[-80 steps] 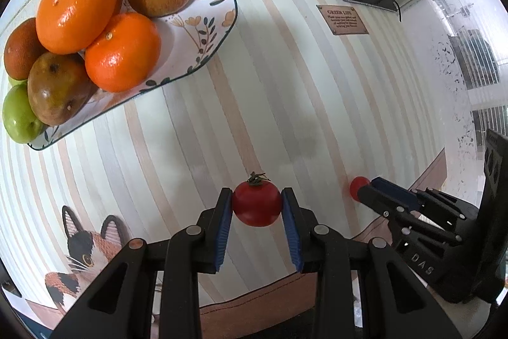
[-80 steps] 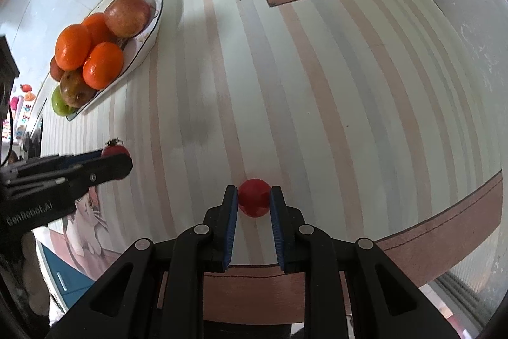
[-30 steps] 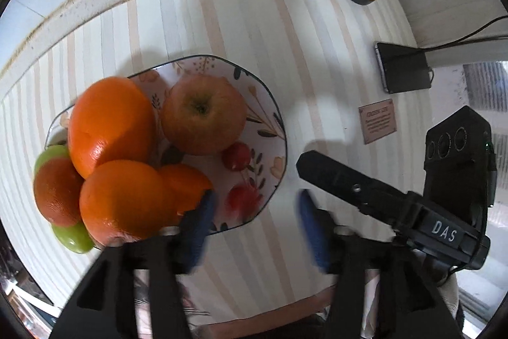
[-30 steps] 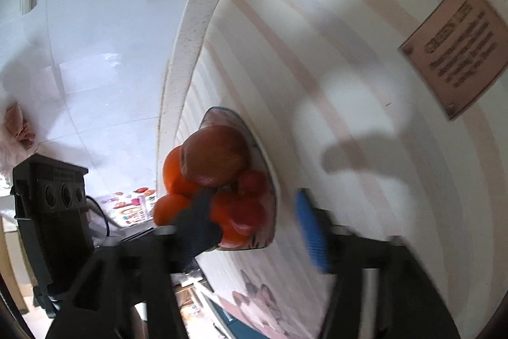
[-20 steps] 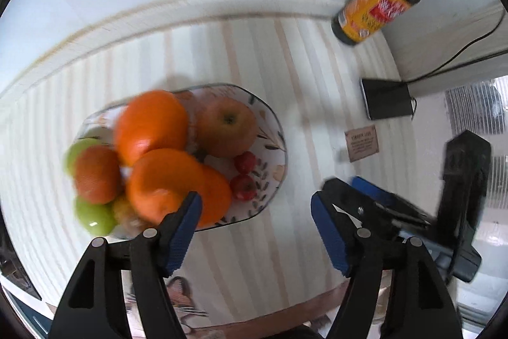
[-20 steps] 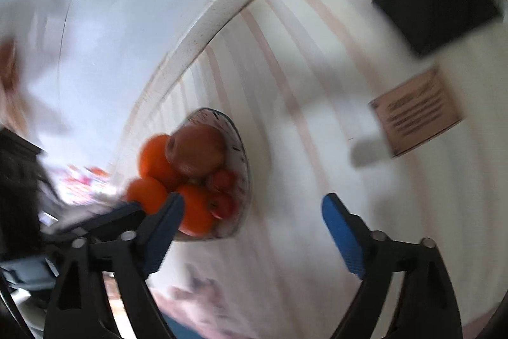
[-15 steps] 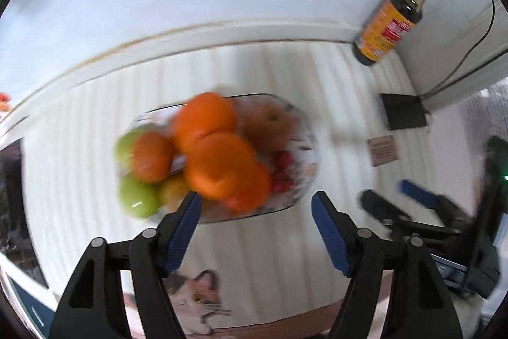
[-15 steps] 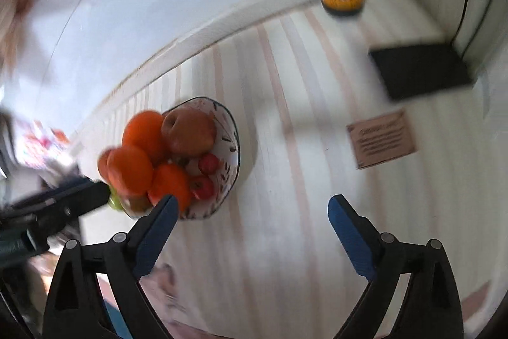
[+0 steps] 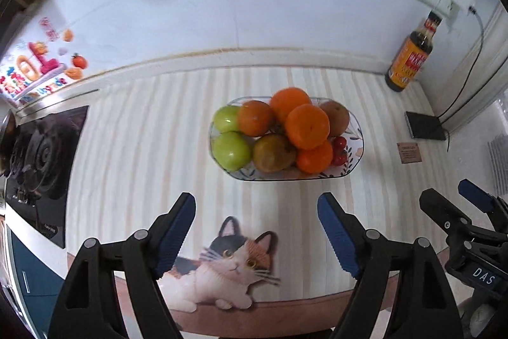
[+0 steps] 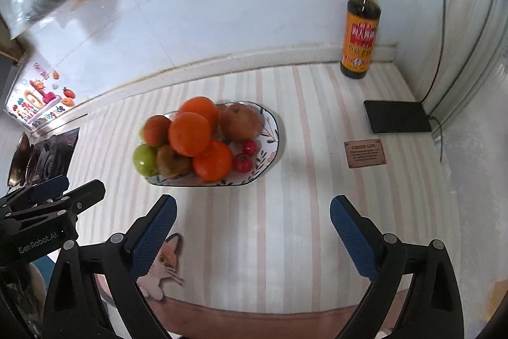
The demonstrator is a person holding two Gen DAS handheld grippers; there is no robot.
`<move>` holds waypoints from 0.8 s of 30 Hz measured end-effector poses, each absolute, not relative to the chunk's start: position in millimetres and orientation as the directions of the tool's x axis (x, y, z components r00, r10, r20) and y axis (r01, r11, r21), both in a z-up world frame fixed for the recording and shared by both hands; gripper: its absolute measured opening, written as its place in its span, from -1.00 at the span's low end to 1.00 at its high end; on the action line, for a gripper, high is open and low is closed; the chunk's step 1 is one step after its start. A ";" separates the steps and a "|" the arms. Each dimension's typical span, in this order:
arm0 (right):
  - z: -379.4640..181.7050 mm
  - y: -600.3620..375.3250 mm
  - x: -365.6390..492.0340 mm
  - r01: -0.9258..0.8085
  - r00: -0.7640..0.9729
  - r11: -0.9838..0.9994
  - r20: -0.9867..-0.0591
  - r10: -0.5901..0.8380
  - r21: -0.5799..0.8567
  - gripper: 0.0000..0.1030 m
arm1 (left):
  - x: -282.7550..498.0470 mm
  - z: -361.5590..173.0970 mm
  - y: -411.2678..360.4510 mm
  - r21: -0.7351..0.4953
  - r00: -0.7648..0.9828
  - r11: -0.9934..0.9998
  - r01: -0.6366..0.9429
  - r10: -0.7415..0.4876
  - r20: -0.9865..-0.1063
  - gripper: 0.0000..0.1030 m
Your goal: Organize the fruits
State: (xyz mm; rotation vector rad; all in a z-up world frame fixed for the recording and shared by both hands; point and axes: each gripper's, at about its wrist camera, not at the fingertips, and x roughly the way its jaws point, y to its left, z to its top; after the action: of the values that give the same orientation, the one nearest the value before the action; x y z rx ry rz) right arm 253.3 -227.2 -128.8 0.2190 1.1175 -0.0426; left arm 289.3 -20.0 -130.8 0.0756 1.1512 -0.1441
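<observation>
A flowered plate [image 9: 355,152] on the striped mat holds several oranges [image 9: 306,126], two green apples [image 9: 231,150], brownish fruits and two small red tomatoes [image 10: 243,162] at its right end. My left gripper [image 9: 255,202] hangs above the mat in front of the plate, open with nothing between its blue pads. My right gripper [image 10: 253,202] is also raised in front of the plate; its jaws are opening and hold nothing. Each gripper shows at the edge of the other's view: right gripper [image 9: 446,191], left gripper [image 10: 79,185].
A sauce bottle [image 10: 360,30] stands at the back right by the wall. A black phone [image 10: 397,116] on a cable and a brown label [image 10: 365,153] lie to the right. A stove [image 9: 41,154] is at the left. A cat print [image 9: 228,256] marks the mat's front edge.
Each gripper earlier held a red tomato; both tomatoes now lie on the plate. Both grippers have opened wide, risen and drawn back from the plate.
</observation>
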 end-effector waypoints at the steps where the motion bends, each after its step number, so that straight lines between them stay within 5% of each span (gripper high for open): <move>1: -122.3 -222.7 247.3 0.141 0.451 0.979 -0.890 0.067 0.146 0.93 | 279.4 -122.1 -14.1 -0.018 0.421 0.988 0.150 -0.081 -0.903 0.52; 24: 44.9 -149.3 45.5 0.121 0.687 0.988 -0.727 -0.013 0.096 0.96 | 103.8 -5.6 43.3 -0.037 0.630 0.983 0.179 -0.143 -0.763 0.52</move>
State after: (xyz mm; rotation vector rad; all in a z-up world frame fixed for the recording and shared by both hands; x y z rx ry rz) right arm 45.5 -149.3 44.9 0.1401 0.8111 -0.0754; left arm 103.8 43.3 -5.6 0.0438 0.8696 -0.1846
